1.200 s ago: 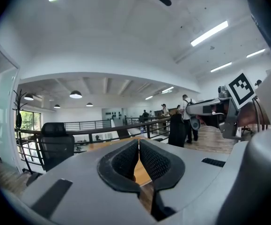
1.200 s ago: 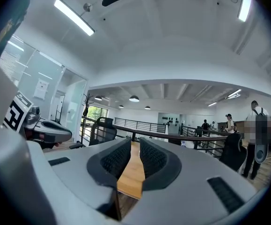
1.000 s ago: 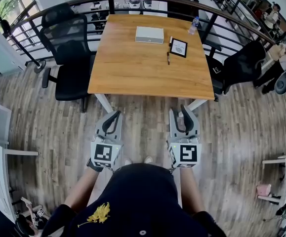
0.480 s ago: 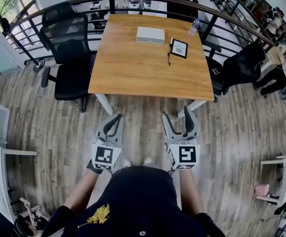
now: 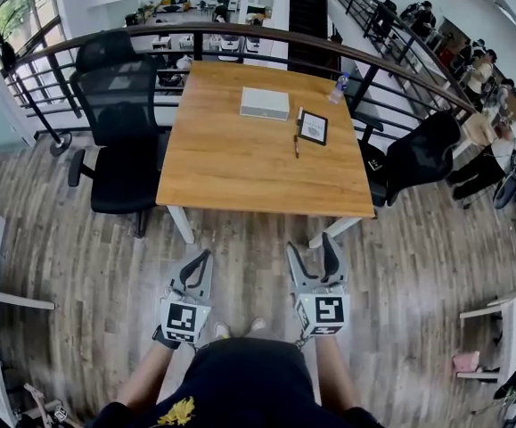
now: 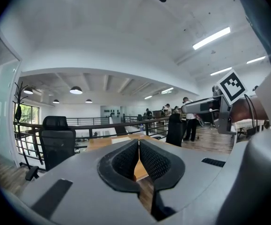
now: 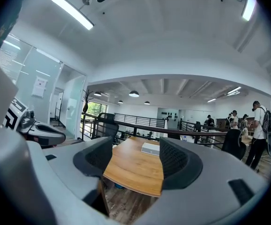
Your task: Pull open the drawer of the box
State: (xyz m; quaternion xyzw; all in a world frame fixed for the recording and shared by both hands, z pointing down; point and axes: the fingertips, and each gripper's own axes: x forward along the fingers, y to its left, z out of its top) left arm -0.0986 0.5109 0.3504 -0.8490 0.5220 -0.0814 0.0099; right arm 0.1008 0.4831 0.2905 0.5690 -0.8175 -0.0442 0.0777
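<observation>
A flat white box [image 5: 265,103] lies at the far side of a wooden table [image 5: 240,172]; from here I cannot make out its drawer. Both grippers hang over the floor in front of the table's near edge, well short of the box. My left gripper [image 5: 201,258] is shut with nothing in it, its pads meeting in the left gripper view [image 6: 138,144]. My right gripper [image 5: 311,246] is open and empty. Between its jaws in the right gripper view [image 7: 135,149] I see the table and the box [image 7: 150,148].
A framed tablet [image 5: 312,127], a pen [image 5: 295,145] and a bottle [image 5: 336,86] sit to the right of the box. A black office chair [image 5: 119,123] stands left of the table, another [image 5: 418,154] at right. A curved railing [image 5: 240,34] runs behind. People sit at far right.
The right gripper's jaws have spread from nearly closed to wide. Both grippers sit lower in the head view, and the table has drifted slightly away.
</observation>
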